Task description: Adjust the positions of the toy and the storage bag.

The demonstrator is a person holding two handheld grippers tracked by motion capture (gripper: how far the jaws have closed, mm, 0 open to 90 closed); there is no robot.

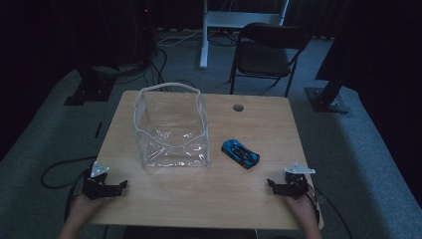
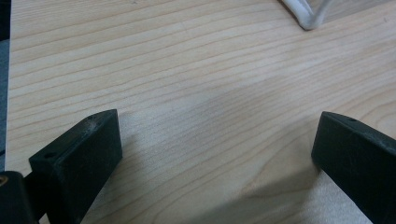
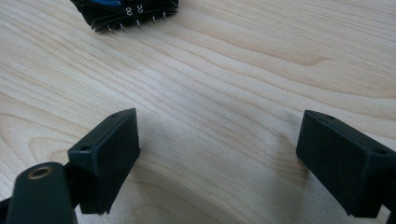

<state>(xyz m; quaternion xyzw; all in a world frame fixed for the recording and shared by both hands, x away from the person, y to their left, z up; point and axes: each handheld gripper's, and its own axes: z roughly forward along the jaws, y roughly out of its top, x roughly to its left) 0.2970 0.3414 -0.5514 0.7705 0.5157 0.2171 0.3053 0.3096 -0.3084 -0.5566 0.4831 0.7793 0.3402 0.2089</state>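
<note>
Now, left gripper and right gripper low at near corners, jaws spread wide, nothing between. Blue toy car right of centre, just beside clear plastic bag, upright mid-table.

no words, brands or numbers can be read in any view. the nearest thing to a sign is a pair of small white ring shapes, like "8 8", on the dark end of the blue toy car.
</note>
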